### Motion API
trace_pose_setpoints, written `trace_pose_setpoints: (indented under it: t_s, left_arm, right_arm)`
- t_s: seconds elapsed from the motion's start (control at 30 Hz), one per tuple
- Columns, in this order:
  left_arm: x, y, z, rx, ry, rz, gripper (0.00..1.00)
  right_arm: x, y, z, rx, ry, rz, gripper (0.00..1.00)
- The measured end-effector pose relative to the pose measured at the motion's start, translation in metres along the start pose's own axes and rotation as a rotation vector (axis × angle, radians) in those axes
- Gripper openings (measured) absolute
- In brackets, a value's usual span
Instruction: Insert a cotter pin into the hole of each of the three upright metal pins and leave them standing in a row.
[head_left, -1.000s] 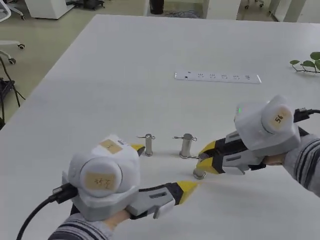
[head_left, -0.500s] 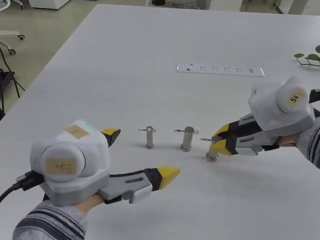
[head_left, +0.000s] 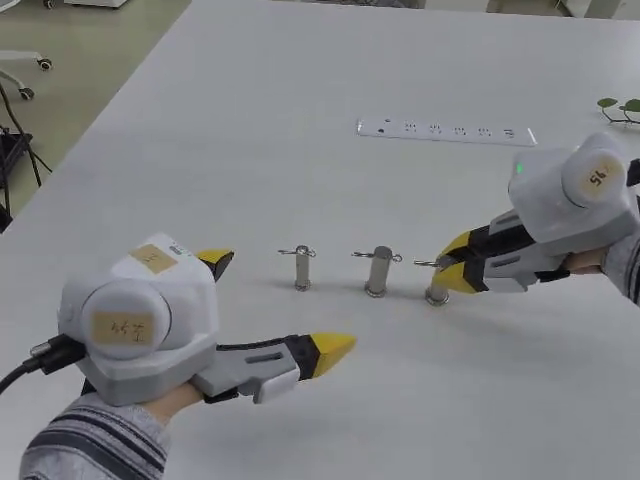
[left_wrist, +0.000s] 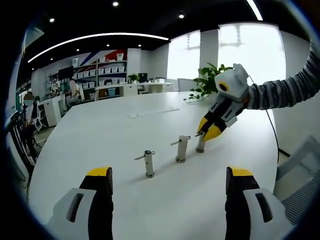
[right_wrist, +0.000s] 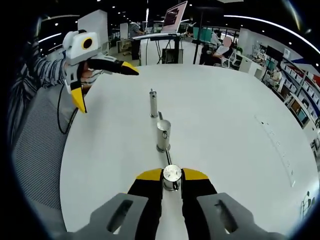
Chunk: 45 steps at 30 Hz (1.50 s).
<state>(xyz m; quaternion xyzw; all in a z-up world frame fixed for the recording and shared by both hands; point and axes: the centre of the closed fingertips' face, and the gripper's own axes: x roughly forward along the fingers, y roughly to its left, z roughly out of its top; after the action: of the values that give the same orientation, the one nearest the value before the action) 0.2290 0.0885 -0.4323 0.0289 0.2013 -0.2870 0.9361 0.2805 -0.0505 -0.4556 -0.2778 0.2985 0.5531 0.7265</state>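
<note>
Evidently the third metal pin (head_left: 437, 293) is being steadied at the right end of the row. The right gripper (head_left: 447, 268) is pressed together on its head, and a cotter pin (head_left: 426, 264) juts from its side toward the middle pin (head_left: 377, 272). That pin and the left pin (head_left: 302, 270) stand free on the bench (head_left: 300, 120), each crossed by its own cotter pin. The left gripper (head_left: 275, 305) is held spread and empty near the row, probably to keep clear.
</note>
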Motion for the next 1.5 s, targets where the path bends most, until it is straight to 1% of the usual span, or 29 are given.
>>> trace_pose_setpoints:
  t_s: [0.2,0.3,0.4,0.5,0.6,0.87,1.0,1.07,1.17,1.23,1.33,1.4,1.47,1.5]
  left_arm:
    - [0.000,0.001,-0.001,0.008,0.004,0.003,0.95]
    - [0.001,0.001,-0.002,0.011,0.007,0.001,0.95]
    - [0.001,0.001,-0.004,0.010,0.017,0.003,0.95]
    - [0.001,0.000,-0.006,0.014,0.023,0.002,0.95]
    - [0.001,0.001,-0.007,0.014,0.023,0.002,0.95]
    - [0.001,0.001,-0.007,0.021,0.025,0.005,0.95]
    - [0.001,0.001,-0.007,0.023,0.029,0.006,0.95]
    - [0.001,0.001,-0.006,0.026,0.030,0.006,0.95]
    - [0.001,0.001,-0.005,0.029,0.031,0.005,0.95]
    - [0.001,0.001,-0.004,0.032,0.033,0.005,0.94]
    - [0.000,0.002,-0.003,0.035,0.037,0.009,0.94]
    - [0.000,0.003,-0.002,0.037,0.036,0.012,0.94]
    - [-0.001,0.004,0.000,0.035,0.035,0.011,0.93]
    - [-0.001,0.004,0.000,0.031,0.038,0.011,0.92]
  right_arm:
    - [-0.001,-0.003,-0.002,-0.010,0.007,0.000,0.08]
    - [-0.001,-0.005,-0.003,0.005,0.008,0.010,0.08]
    - [-0.002,-0.005,-0.004,-0.005,0.011,0.019,0.09]
    - [-0.002,-0.006,-0.004,0.006,0.009,0.024,0.09]
    - [-0.002,-0.006,-0.004,-0.009,0.012,0.032,0.09]
    - [-0.002,-0.006,-0.004,-0.023,0.013,0.050,0.09]
    - [-0.002,-0.007,-0.004,-0.049,0.014,0.046,0.09]
    - [-0.003,-0.007,-0.002,-0.068,0.010,0.034,0.10]
    - [-0.005,-0.010,-0.001,-0.074,0.011,0.018,0.16]
    - [-0.007,-0.012,0.000,-0.070,0.013,-0.004,0.21]
    - [-0.012,-0.013,0.002,-0.049,-0.002,-0.032,0.25]
    - [-0.016,-0.013,0.005,-0.009,-0.023,-0.055,0.28]
    - [-0.019,-0.013,0.010,0.066,-0.057,-0.091,0.31]
    - [-0.021,-0.013,0.011,0.122,-0.068,-0.107,0.33]
